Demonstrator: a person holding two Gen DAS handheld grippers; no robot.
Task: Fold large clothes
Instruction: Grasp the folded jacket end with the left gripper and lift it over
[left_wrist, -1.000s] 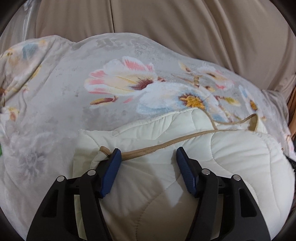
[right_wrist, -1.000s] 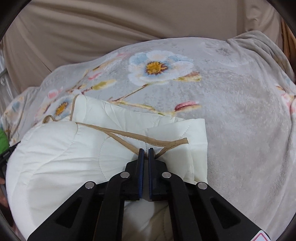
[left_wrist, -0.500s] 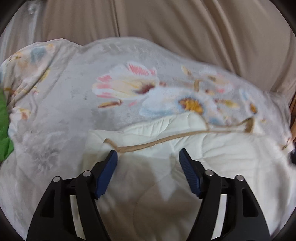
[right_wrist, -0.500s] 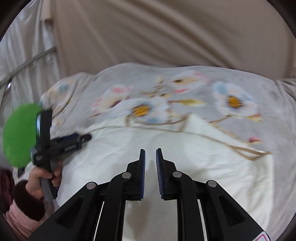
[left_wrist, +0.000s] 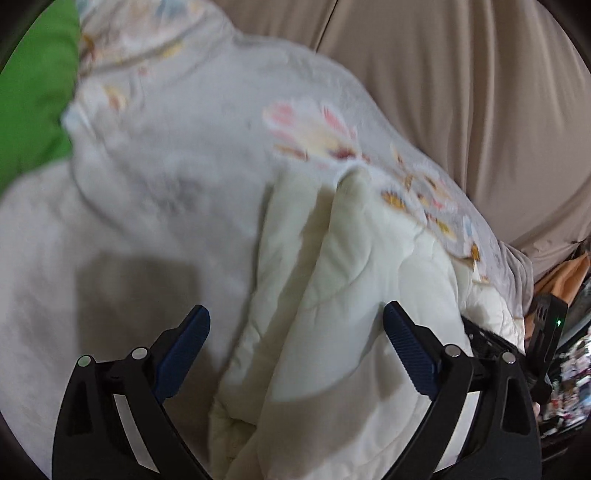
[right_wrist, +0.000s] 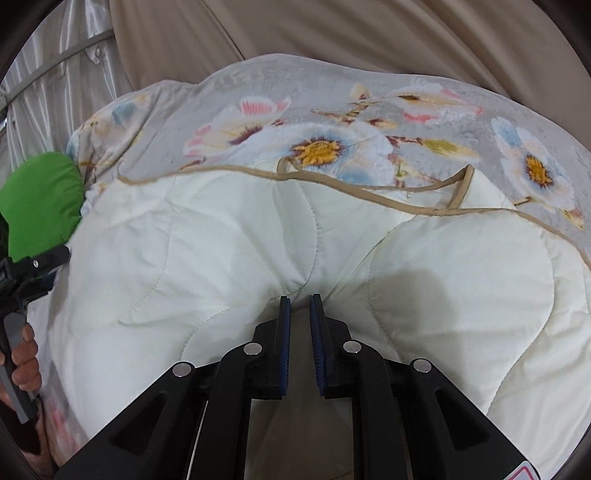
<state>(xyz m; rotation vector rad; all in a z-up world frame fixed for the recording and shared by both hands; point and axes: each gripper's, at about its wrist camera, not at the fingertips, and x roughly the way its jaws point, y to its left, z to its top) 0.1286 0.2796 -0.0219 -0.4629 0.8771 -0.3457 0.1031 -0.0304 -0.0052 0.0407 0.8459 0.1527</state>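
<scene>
Both grippers hang over the cream quilt (right_wrist: 229, 258) on the flowery blanket (right_wrist: 369, 110).
The left gripper (left_wrist: 295, 332) has its fingers opening wide with nothing gripped; the right gripper (right_wrist: 300, 301) has narrow, empty fingers, ready to pinch a fold.

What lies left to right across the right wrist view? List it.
Hand gripping the left gripper → green cushion → cream quilted garment → right gripper, jaws slightly apart over the quilting → floral blanket's blue flower.
</scene>
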